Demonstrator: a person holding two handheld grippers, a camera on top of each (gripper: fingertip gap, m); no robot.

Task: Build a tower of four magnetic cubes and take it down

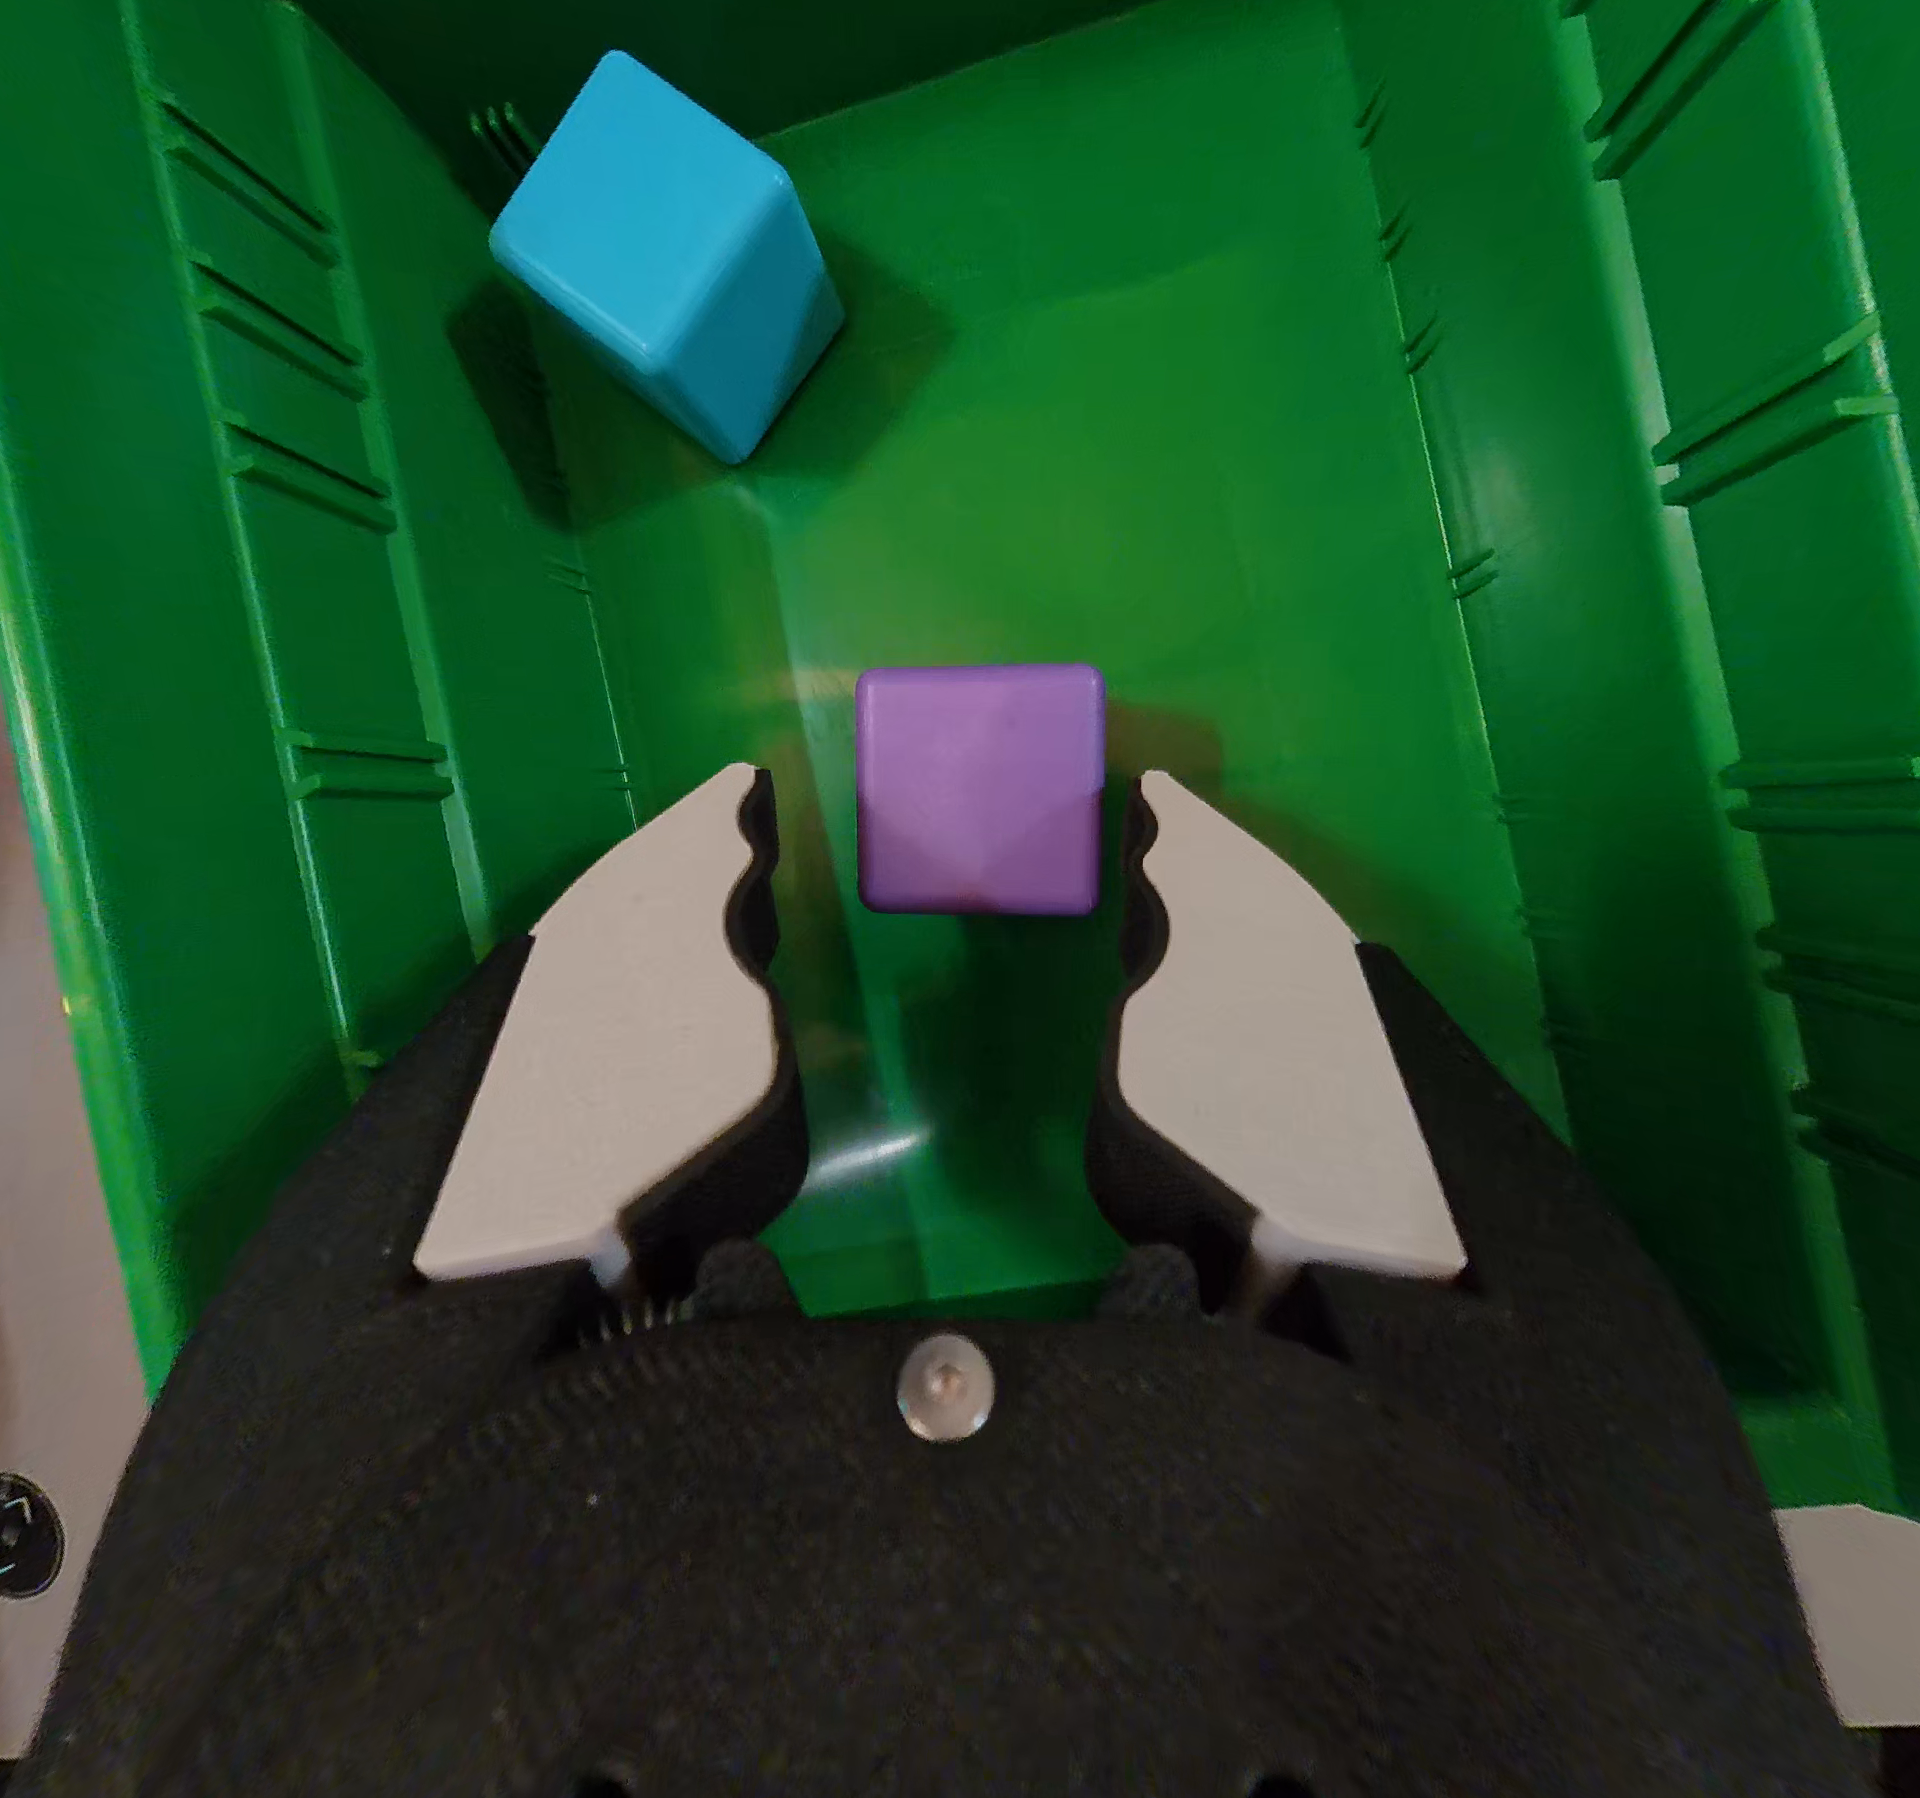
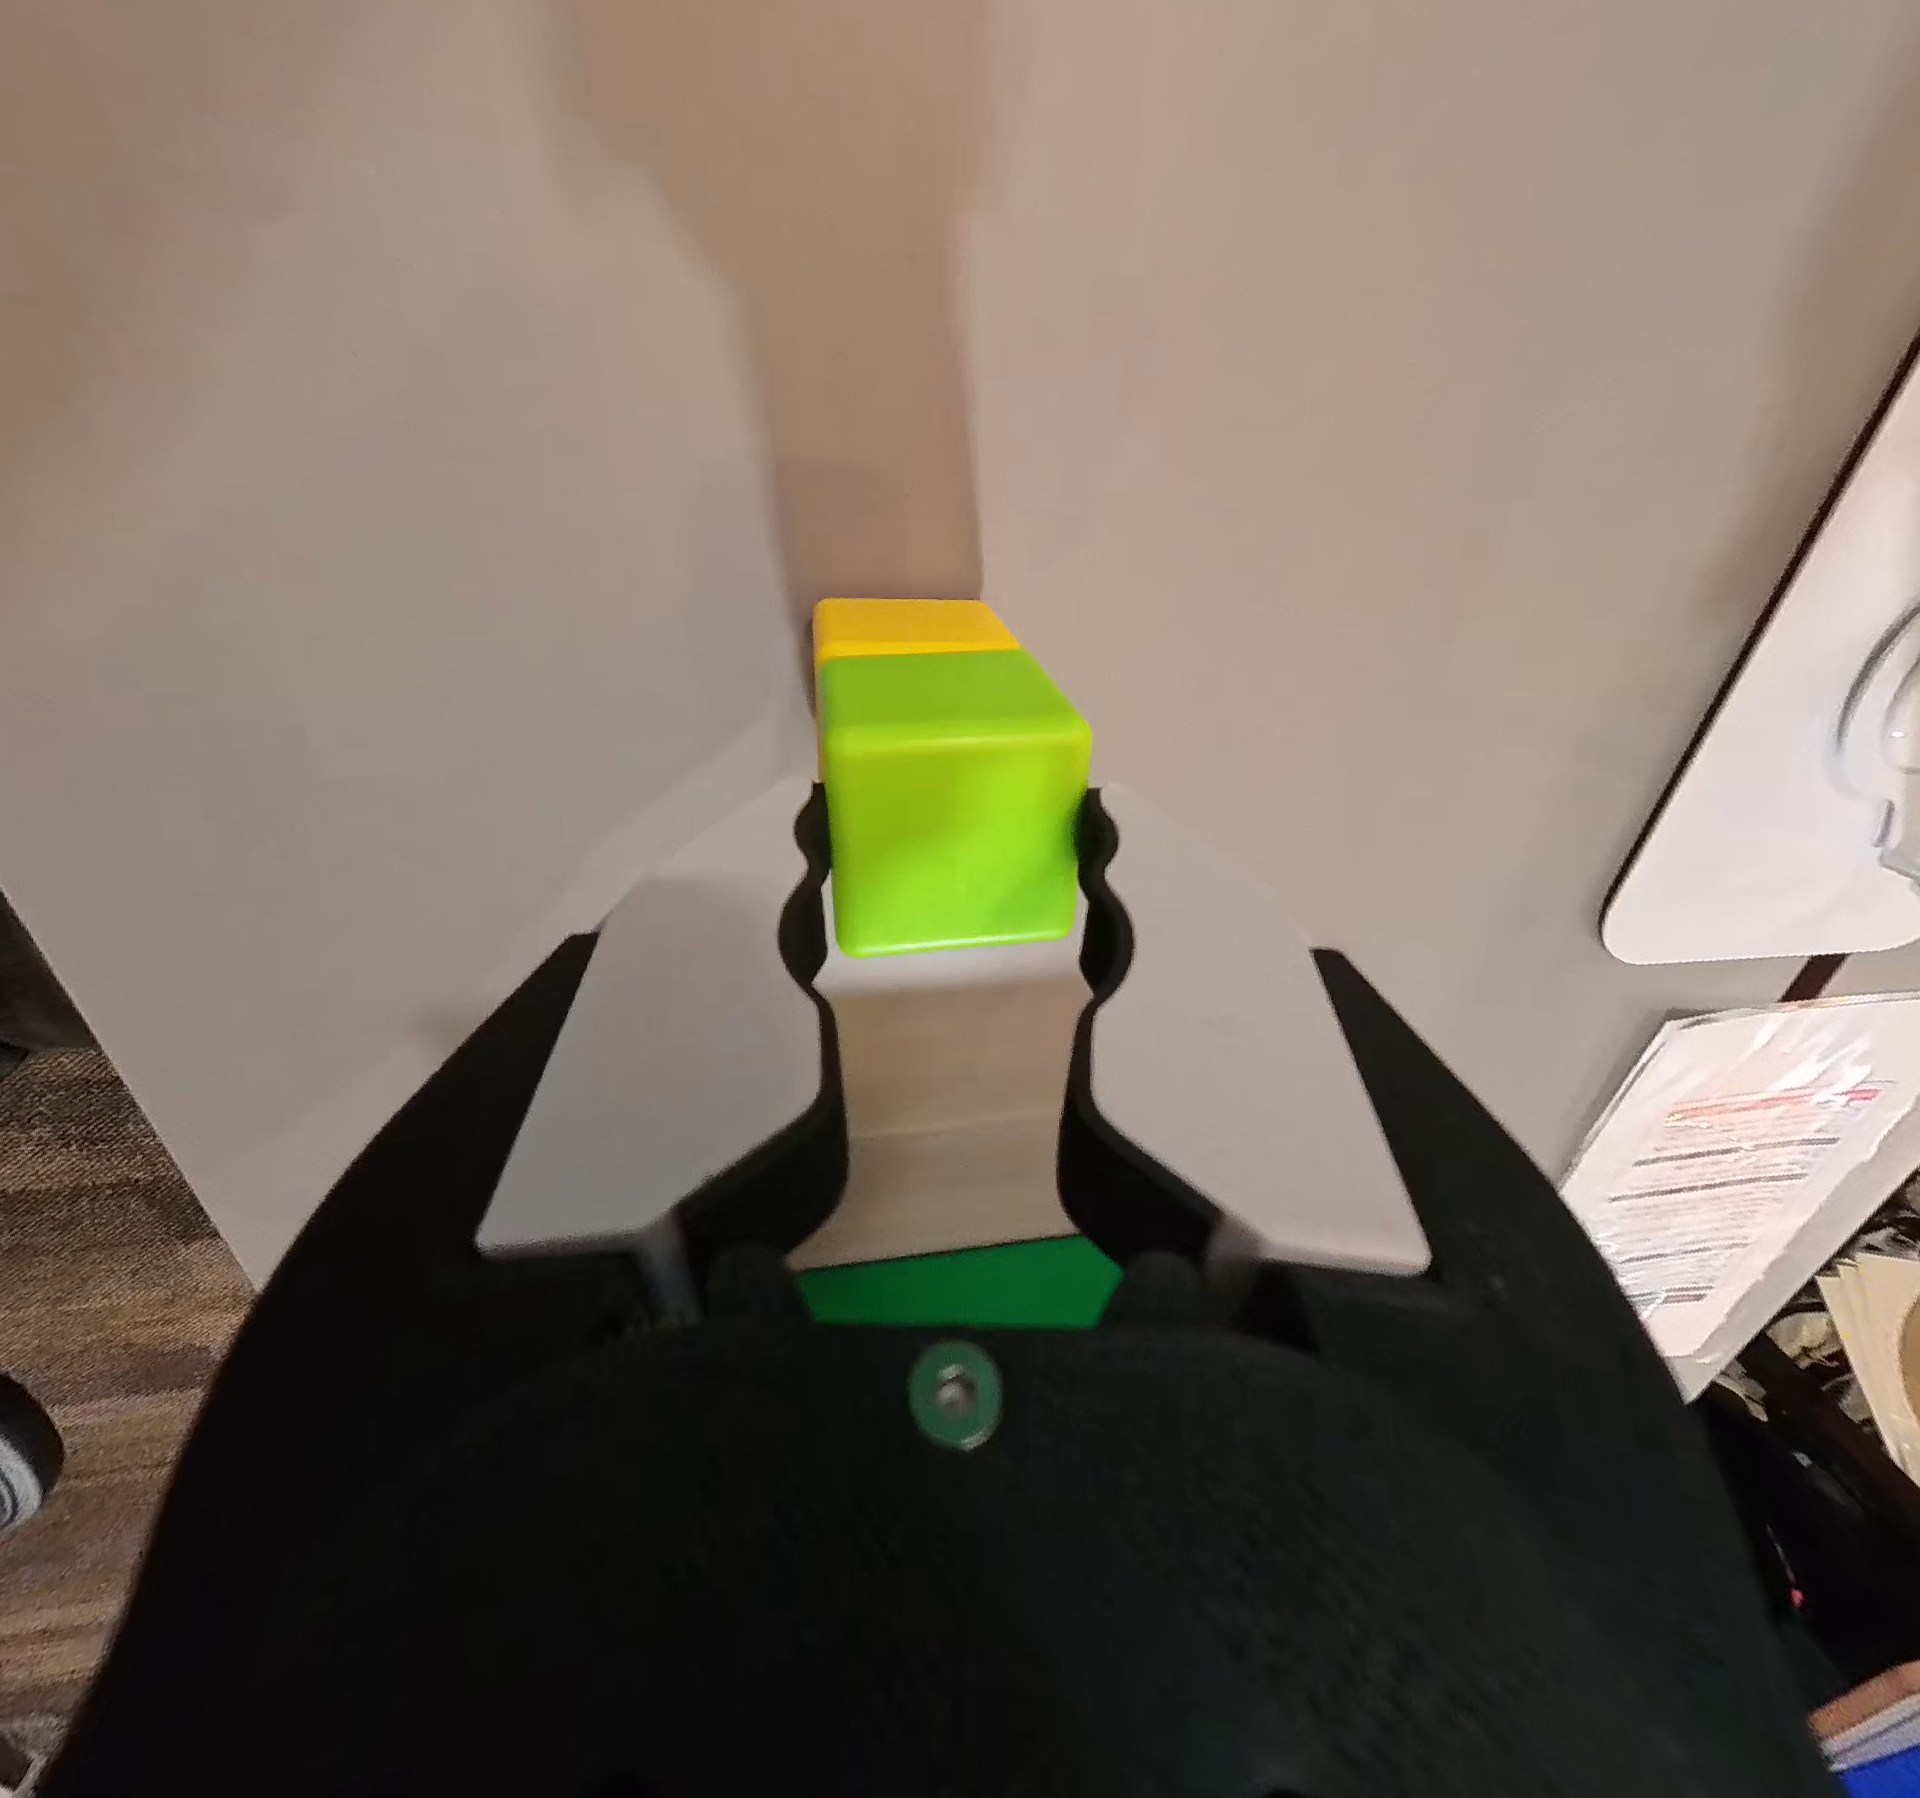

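In the left wrist view my left gripper (image 1: pixel 948 792) is open over the inside of a green bin (image 1: pixel 1507 605). A purple cube (image 1: pixel 977 787) sits between the fingertips with a small gap on each side; I cannot tell whether it rests on the bin floor or is in the air. A blue cube (image 1: pixel 665 252) lies tilted in the bin's far left corner. In the right wrist view my right gripper (image 2: pixel 951 813) is shut on a lime green cube (image 2: pixel 951 813) above a white table (image 2: pixel 416 501). A yellow cube (image 2: pixel 909 626) sits right behind it, touching it.
A white board (image 2: pixel 1766 813) and a sheet in a plastic sleeve (image 2: pixel 1745 1166) lie off the table's right edge. Carpet (image 2: pixel 94 1229) shows past the left edge. A green patch (image 2: pixel 956 1281) shows at the base of the right fingers. The bin walls are ribbed and steep. One gripper's finger ends stand about 45 cm off the other's.
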